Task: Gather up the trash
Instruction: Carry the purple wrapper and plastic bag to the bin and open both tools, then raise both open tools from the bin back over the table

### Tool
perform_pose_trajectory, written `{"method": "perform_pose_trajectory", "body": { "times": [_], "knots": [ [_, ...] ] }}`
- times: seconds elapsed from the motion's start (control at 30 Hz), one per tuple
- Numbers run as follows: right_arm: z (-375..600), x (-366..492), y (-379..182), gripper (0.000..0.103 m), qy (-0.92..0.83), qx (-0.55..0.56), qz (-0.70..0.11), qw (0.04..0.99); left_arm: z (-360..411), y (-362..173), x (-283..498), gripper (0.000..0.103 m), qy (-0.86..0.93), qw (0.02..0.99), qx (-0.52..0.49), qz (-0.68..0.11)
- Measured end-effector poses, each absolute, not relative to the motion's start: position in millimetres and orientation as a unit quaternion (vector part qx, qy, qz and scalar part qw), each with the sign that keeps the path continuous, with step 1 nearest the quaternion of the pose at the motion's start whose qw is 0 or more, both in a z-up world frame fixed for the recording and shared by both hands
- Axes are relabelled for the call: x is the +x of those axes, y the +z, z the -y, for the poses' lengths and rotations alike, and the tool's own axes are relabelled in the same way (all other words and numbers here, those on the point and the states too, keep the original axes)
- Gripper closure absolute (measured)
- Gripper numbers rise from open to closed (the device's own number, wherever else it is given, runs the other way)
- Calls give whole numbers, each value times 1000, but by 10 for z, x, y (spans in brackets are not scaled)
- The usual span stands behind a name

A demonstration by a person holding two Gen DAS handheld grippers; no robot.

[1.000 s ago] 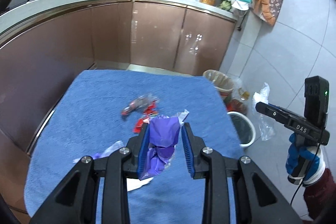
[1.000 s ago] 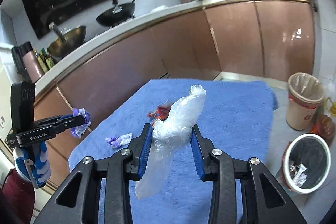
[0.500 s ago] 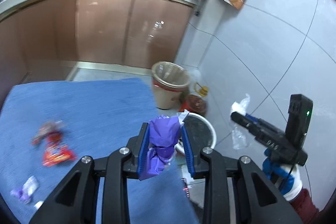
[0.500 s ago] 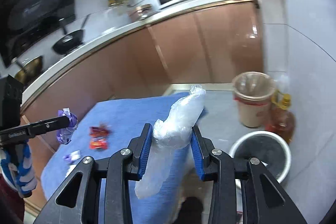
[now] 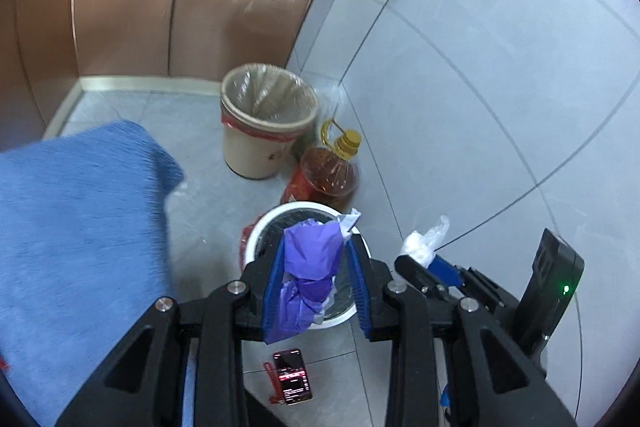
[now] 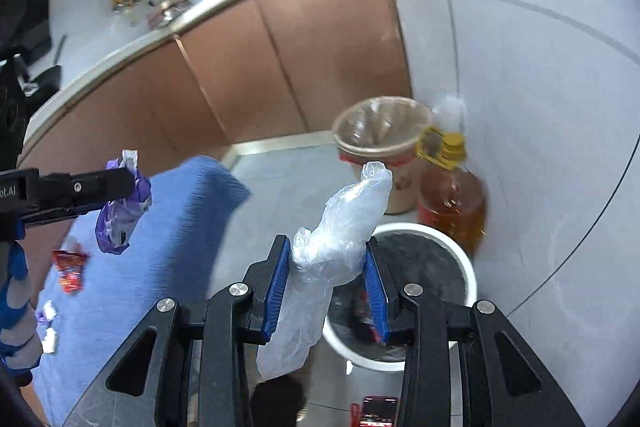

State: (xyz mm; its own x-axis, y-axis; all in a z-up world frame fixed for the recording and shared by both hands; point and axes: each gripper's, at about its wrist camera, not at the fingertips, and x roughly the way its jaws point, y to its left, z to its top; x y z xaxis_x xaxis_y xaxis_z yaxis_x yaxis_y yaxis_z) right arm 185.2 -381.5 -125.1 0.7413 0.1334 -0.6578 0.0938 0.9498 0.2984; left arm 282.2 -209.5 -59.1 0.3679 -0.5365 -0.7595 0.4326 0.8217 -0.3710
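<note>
Left gripper point(image 5: 316, 281) pinching a purple wrapper point(image 5: 310, 267), right gripper point(image 6: 326, 285) pinching a clear bag point(image 6: 340, 247); both held above the white bin point(image 6: 452, 239) beside the blue table point(image 5: 72, 219), apparently for dropping. More wrappers point(image 6: 70, 269) left on the table, likely for later trips.

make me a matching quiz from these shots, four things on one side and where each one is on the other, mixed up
Things:
1. purple wrapper
2. clear plastic bag
3. oil bottle
4. phone

Places:
a. on the floor tiles, nearer the camera than the white bin
b. between the jaws of the right gripper
c. standing on the floor between the beige bin and the white bin
d. between the jaws of the left gripper

Pairs: 1-d, 2-b, 3-c, 4-a
</note>
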Motion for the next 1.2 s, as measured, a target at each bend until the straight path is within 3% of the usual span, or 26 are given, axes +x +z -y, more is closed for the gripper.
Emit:
{"method": "perform_pose_trajectory", "body": {
  "times": [0.43,0.57,0.67,0.93,1.2],
  "knots": [
    [4075,2267,-1992,64,-26,152,-417,896,2736,-1331,3190,71,-299,789,-65,-533],
    [4115,2327,-2116,58,-35,146,-430,890,2786,-1397,3218,62,-302,784,-74,-537],
    [4130,2321,-2152,51,-41,142,-434,888,2770,-1371,3198,61,-305,785,-77,-533],
    [4117,2213,-2055,50,-50,142,-427,892,2638,-1137,3035,60,-305,800,-74,-511],
    [3964,1954,-1516,50,-52,134,-382,913,2343,-599,2690,60,-293,837,-72,-455]
  ]
}}
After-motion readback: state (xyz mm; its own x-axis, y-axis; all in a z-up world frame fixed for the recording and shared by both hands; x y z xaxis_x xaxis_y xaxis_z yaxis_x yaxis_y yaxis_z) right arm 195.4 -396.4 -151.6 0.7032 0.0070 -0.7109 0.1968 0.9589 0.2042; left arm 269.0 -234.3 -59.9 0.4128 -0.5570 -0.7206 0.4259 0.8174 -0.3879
